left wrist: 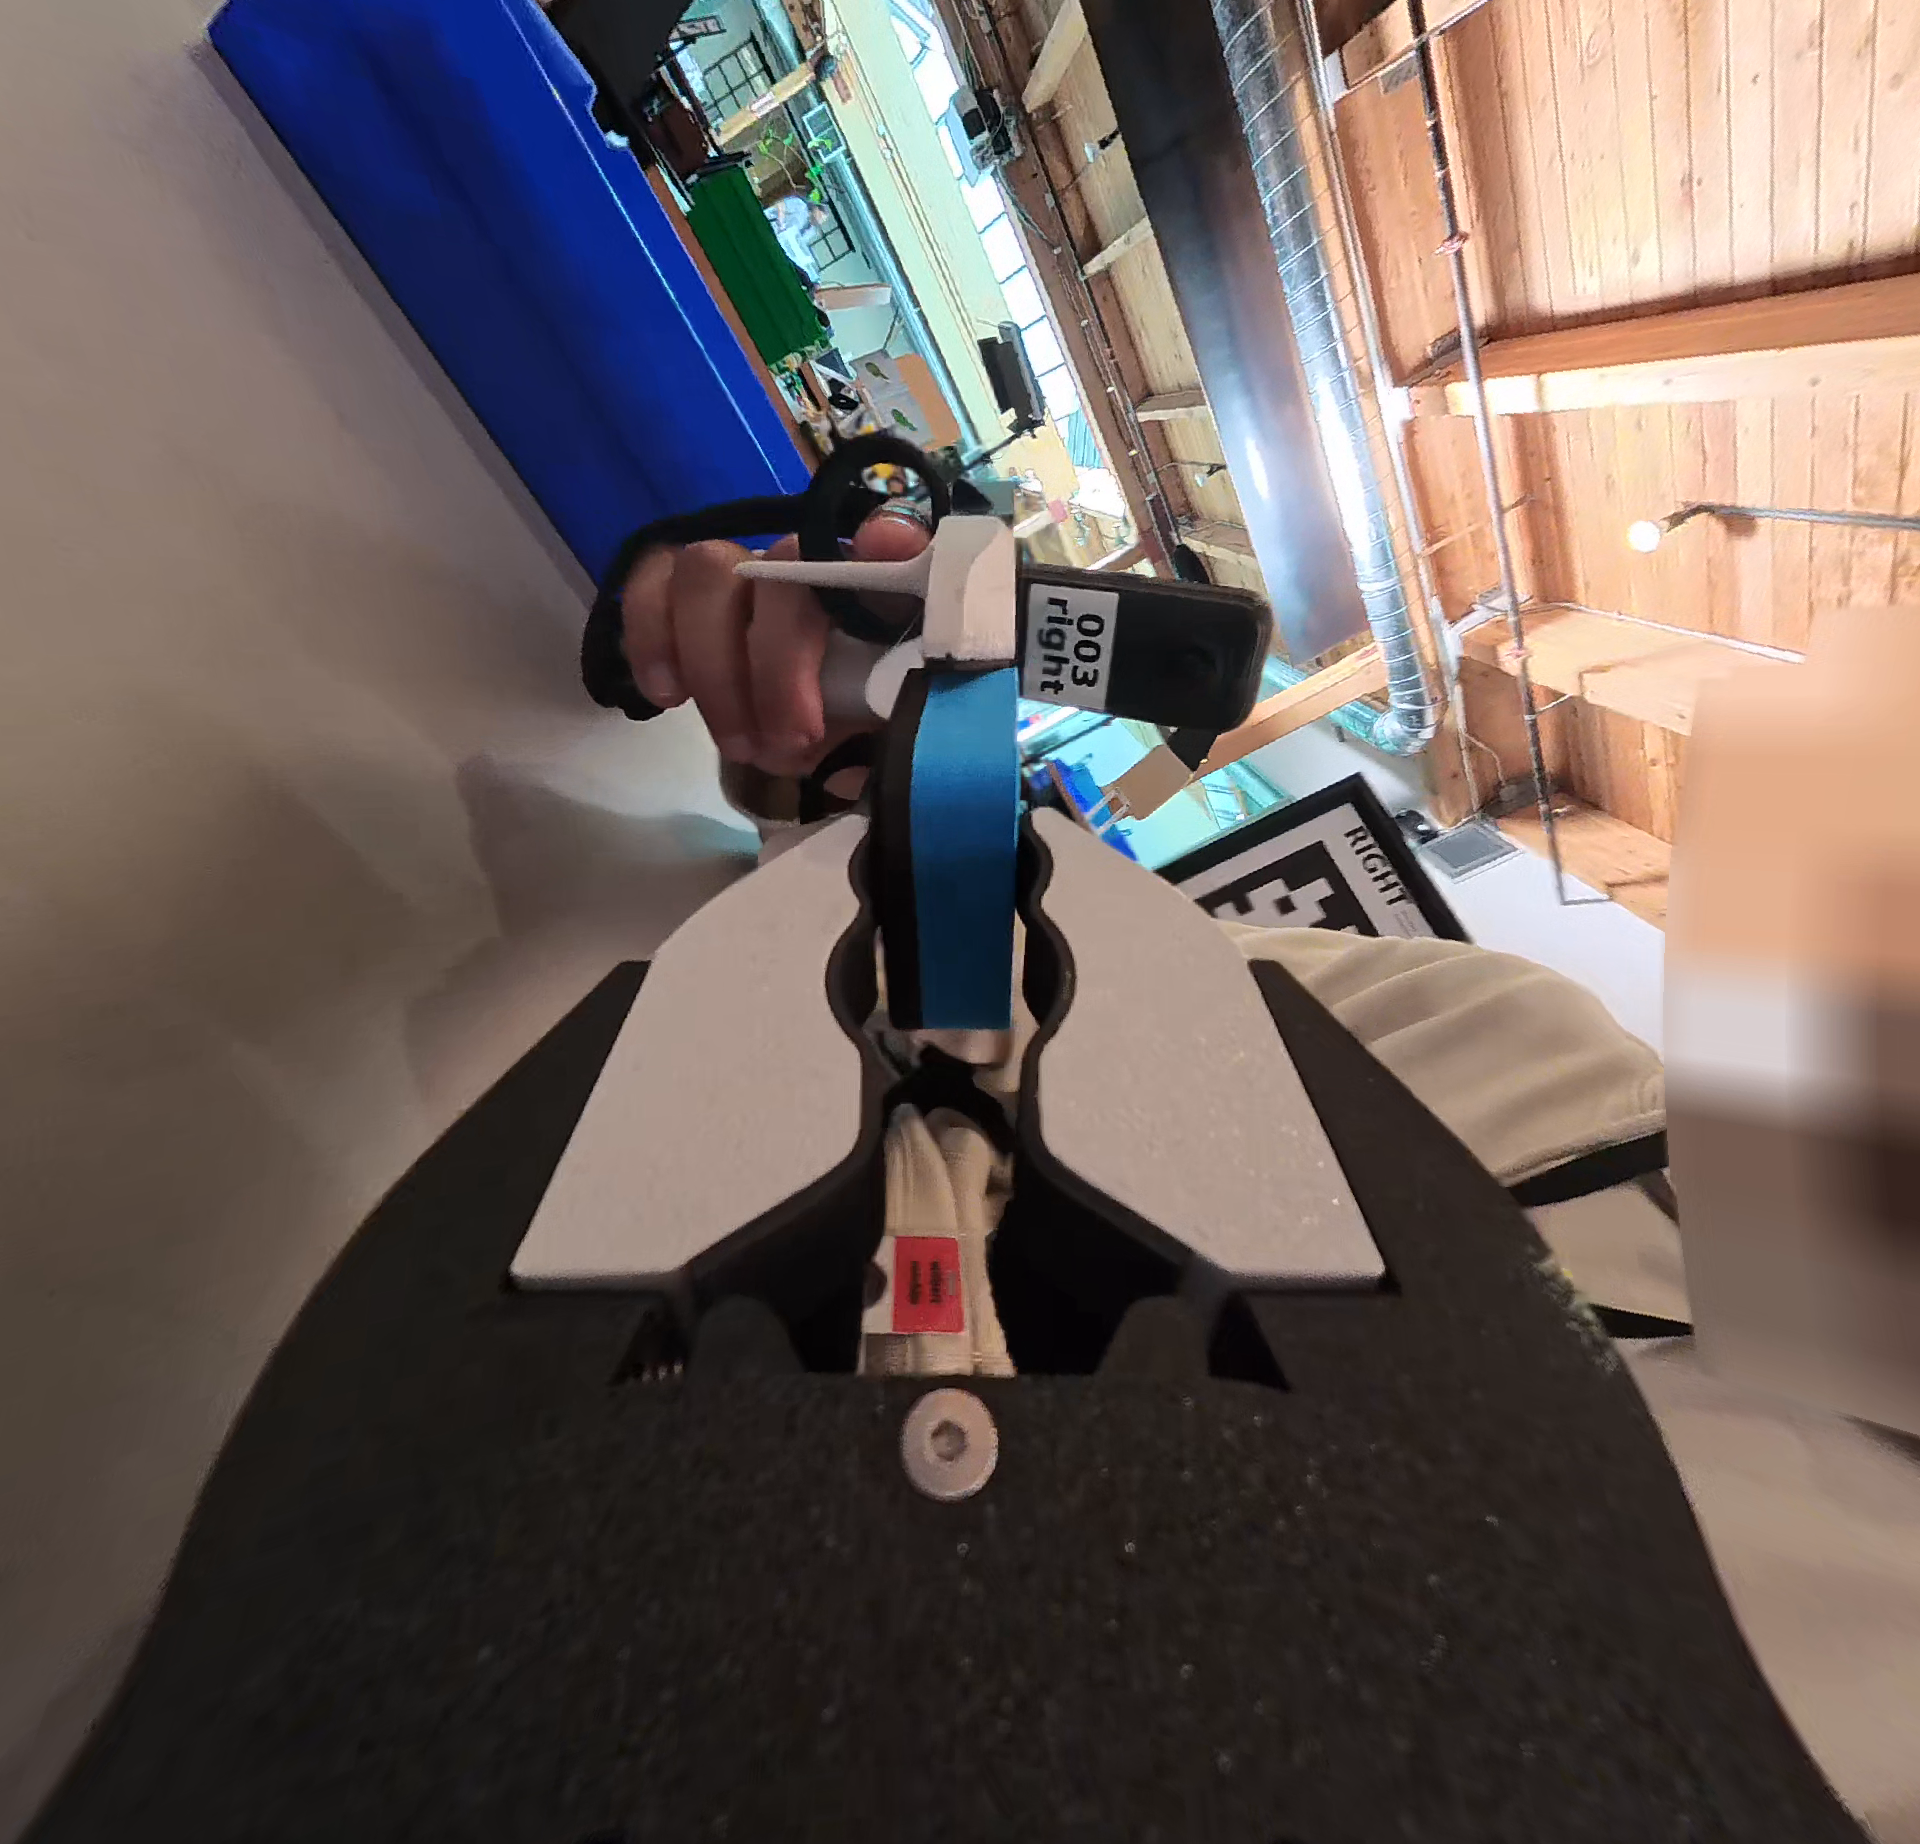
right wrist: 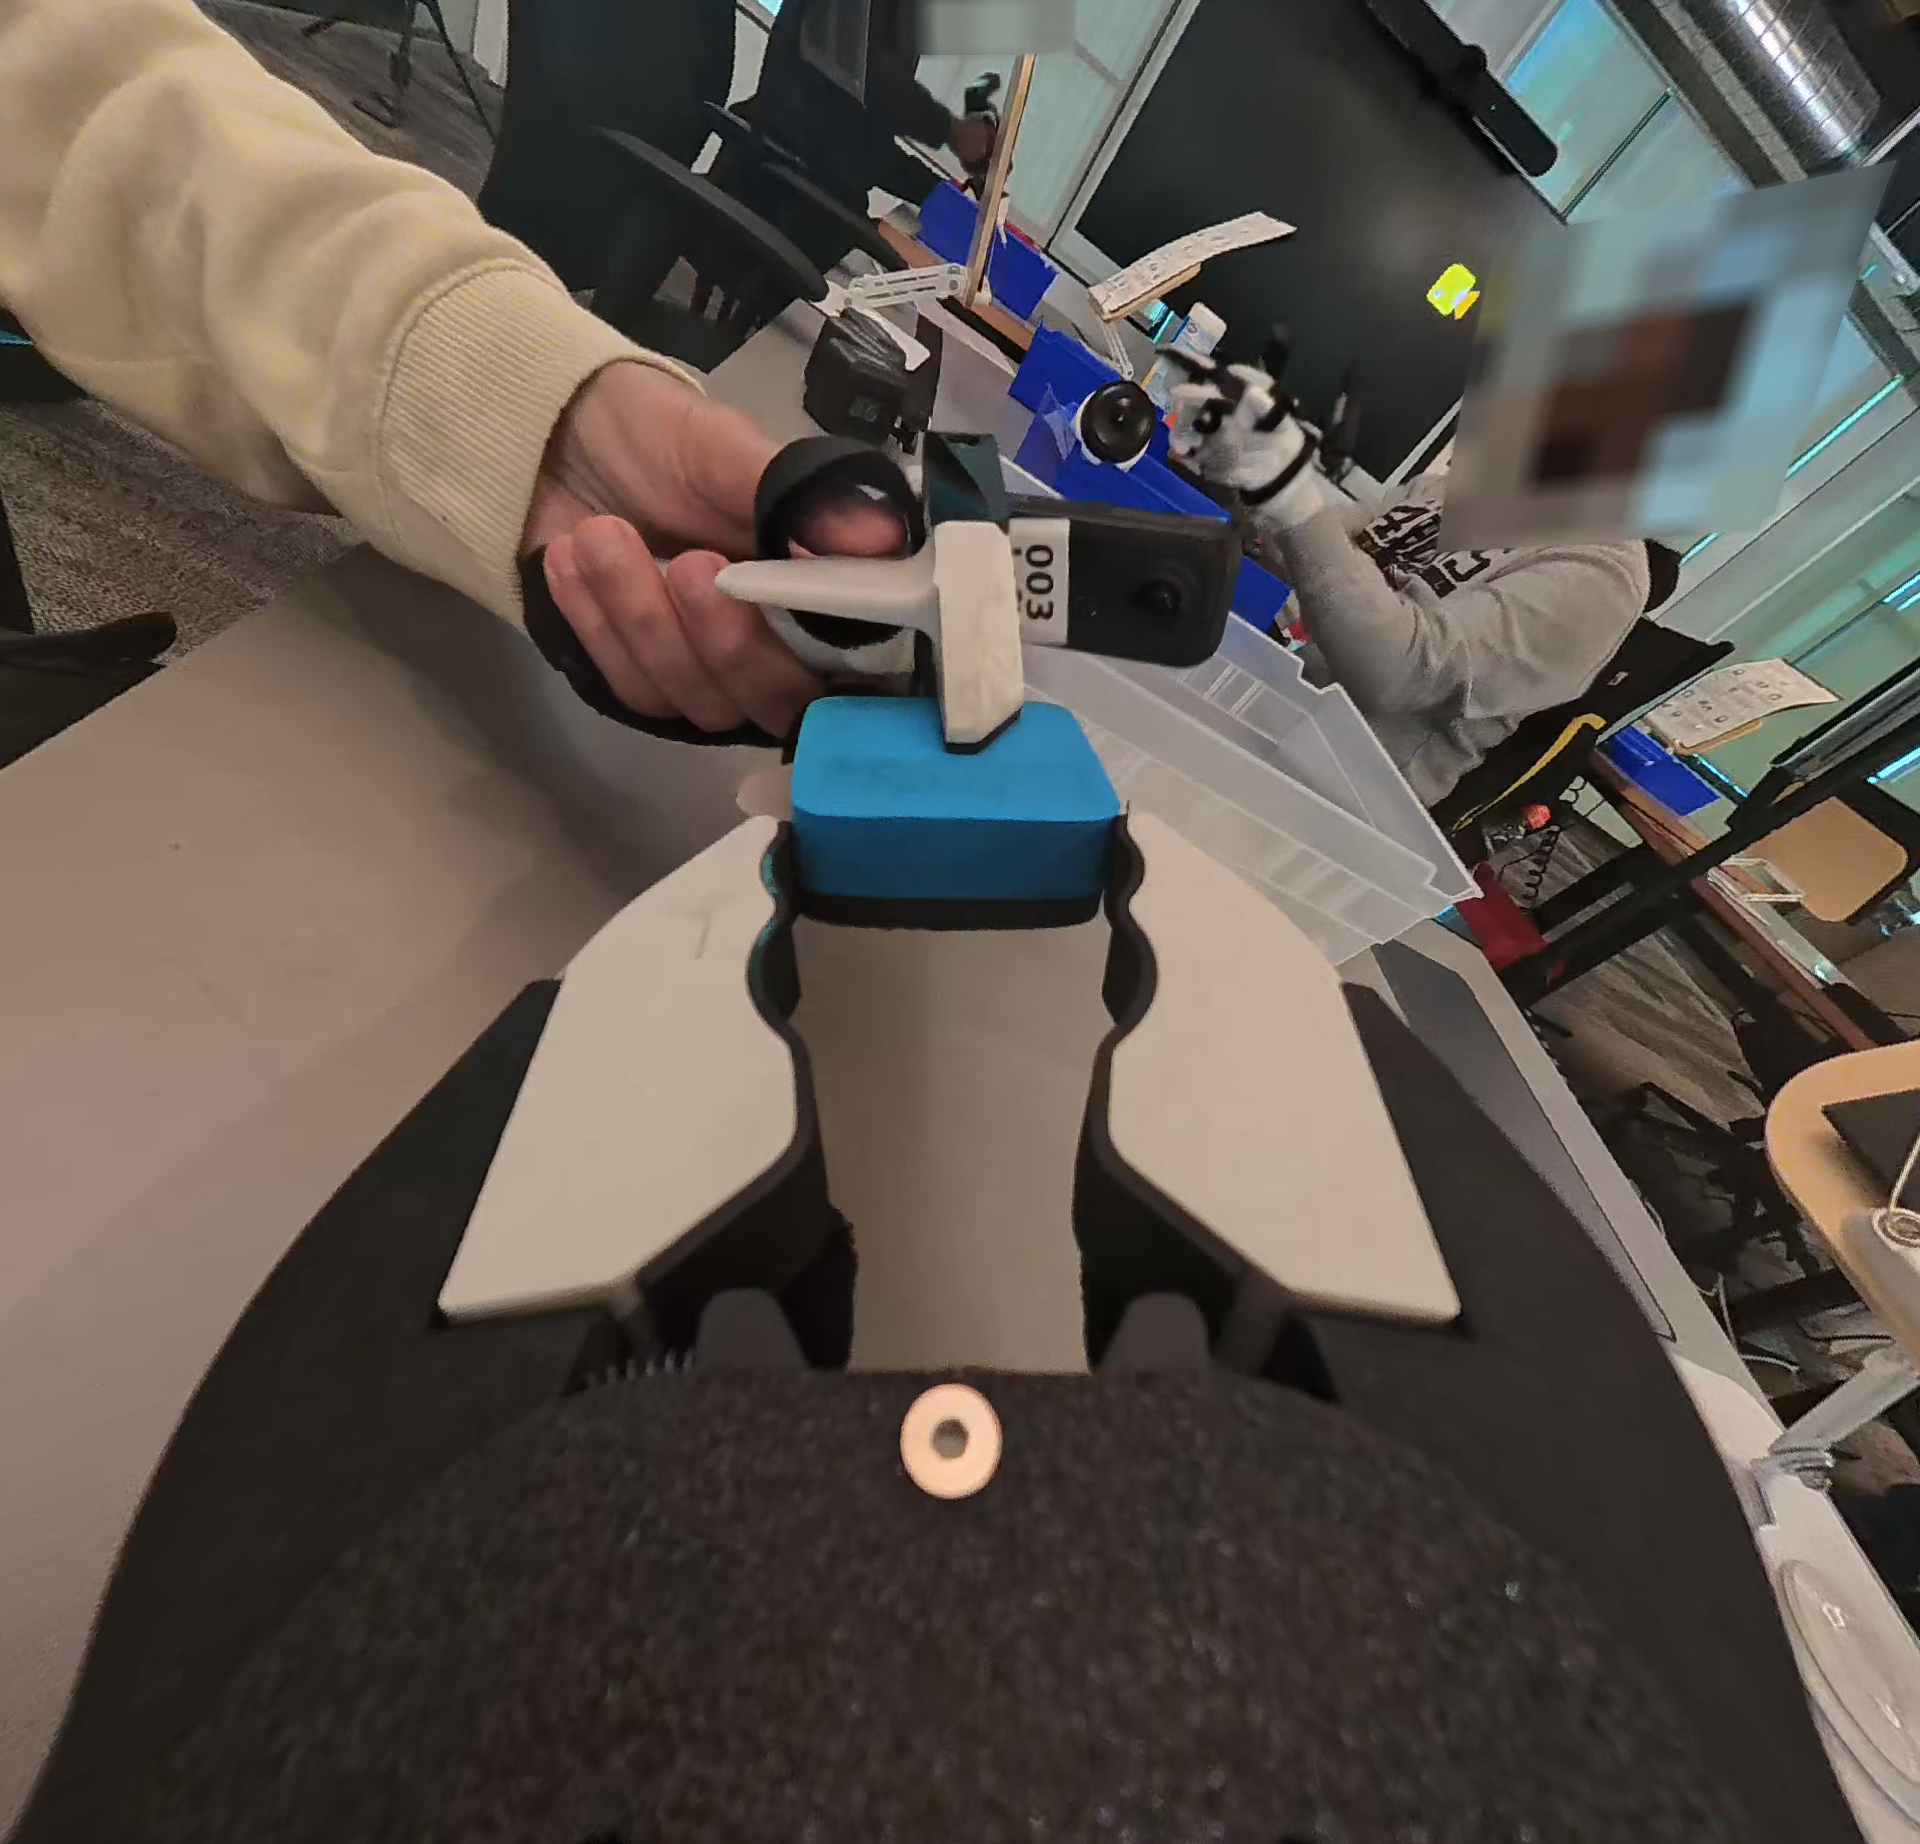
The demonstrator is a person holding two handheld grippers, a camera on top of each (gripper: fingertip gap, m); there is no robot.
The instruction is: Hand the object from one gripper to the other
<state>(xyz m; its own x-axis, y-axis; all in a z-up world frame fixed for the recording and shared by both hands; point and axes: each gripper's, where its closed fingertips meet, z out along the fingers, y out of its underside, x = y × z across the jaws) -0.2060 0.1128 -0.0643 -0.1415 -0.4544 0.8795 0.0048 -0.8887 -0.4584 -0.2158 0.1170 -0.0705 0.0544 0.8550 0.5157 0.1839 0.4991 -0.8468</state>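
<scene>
A blue foam eraser (left wrist: 961, 859) with a black felt layer is held in the air between both grippers. In the left wrist view my left gripper (left wrist: 945, 859) is shut on its narrow sides. My right gripper (left wrist: 966, 610), held by a hand (left wrist: 727, 651), meets the eraser's far end. In the right wrist view my right gripper (right wrist: 951, 849) clamps the eraser (right wrist: 945, 786) across its wide sides. My left gripper (right wrist: 966, 641), held by a hand (right wrist: 644, 547) in a cream sleeve, presses a white finger (right wrist: 977, 651) onto the eraser's top; its other finger is hidden.
A grey table (right wrist: 260, 859) lies below. Stacked clear plastic bins (right wrist: 1299, 786) stand just right of the eraser. A seated person in a grey hoodie (right wrist: 1475, 599) is beyond them. A blue panel (left wrist: 499, 236) and a black-and-white marker board (left wrist: 1320, 880) show in the left wrist view. My left and right fingertips are right by each other.
</scene>
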